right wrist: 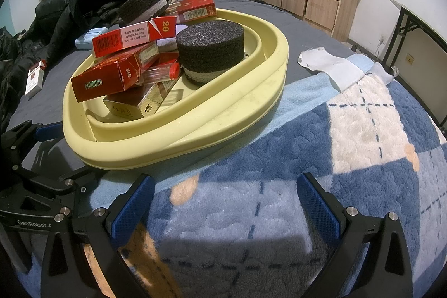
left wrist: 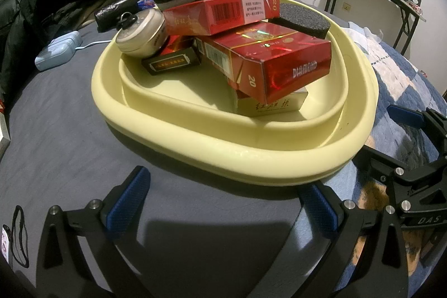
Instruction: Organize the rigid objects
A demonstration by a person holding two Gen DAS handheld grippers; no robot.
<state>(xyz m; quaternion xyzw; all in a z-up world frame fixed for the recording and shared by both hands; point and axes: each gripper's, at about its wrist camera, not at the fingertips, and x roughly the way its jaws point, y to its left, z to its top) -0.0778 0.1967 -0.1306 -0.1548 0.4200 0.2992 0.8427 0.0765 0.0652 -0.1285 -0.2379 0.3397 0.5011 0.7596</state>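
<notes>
Both wrist views low, close, facing shared yellow basin (left wrist: 195, 136) (right wrist: 173, 130).

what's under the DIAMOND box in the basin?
The DIAMOND box rests tilted on a pale gold-and-cream box lying on the floor of the yellow basin. A black box sits beside it. Anything deeper under the pile is covered.

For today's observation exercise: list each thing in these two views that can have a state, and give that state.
left gripper: jaws open, empty
right gripper: jaws open, empty
yellow basin: upright, piled with items
Diamond box: closed, tilted on the pile
top red box: flap end torn open
round tin: lidded, tipped on its side
white pack: lid open, outside the basin
</notes>
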